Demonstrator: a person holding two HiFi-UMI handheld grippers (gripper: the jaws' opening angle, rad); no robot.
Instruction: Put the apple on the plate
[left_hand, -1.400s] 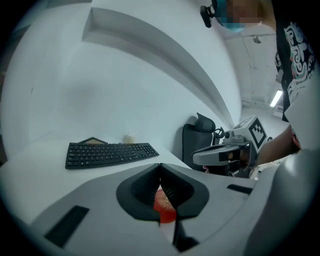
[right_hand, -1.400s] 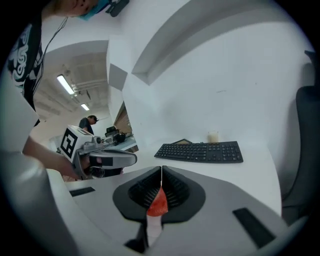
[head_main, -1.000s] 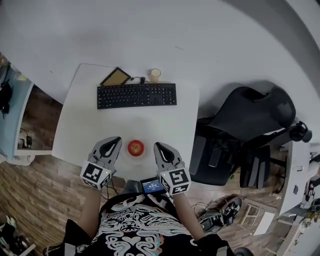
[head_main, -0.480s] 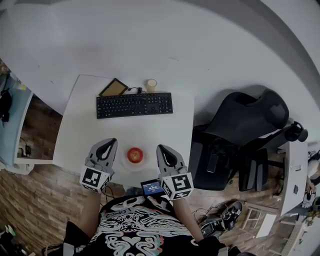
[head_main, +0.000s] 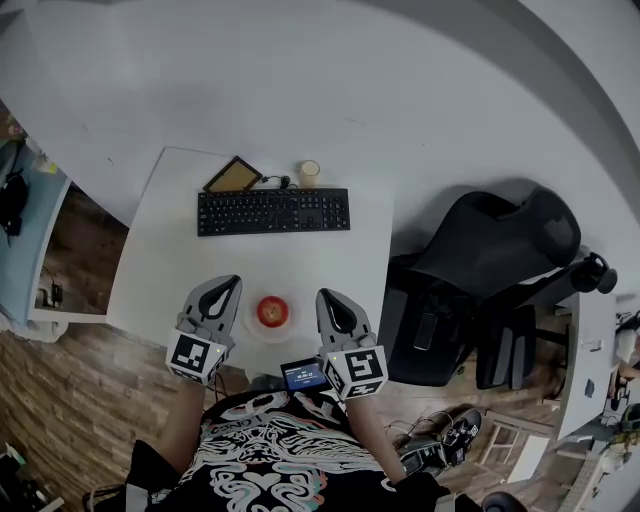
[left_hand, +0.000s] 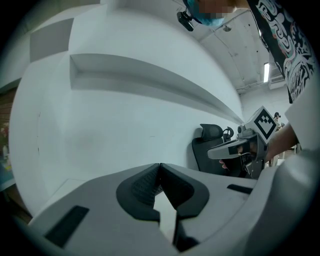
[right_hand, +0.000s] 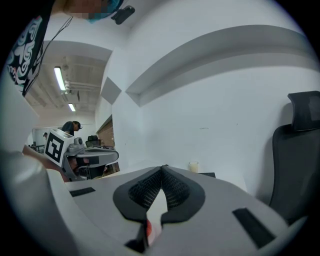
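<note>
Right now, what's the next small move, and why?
Probably just back both grippers away. The apple already sits on the plate, and the left gripper and right gripper flank it, both shut and empty, so nothing looks left to place.

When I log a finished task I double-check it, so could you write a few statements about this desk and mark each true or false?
1. The apple lies on the plate. True.
2. The left tongs grip the apple. False: they are shut and empty, beside the plate.
3. The right tongs are shut with nothing between them. True.
4. The keyboard lies nearer the tongs than the plate does. False: it lies beyond the plate, toward the far side of the desk.
5. A cup stands behind the keyboard. True.
</note>
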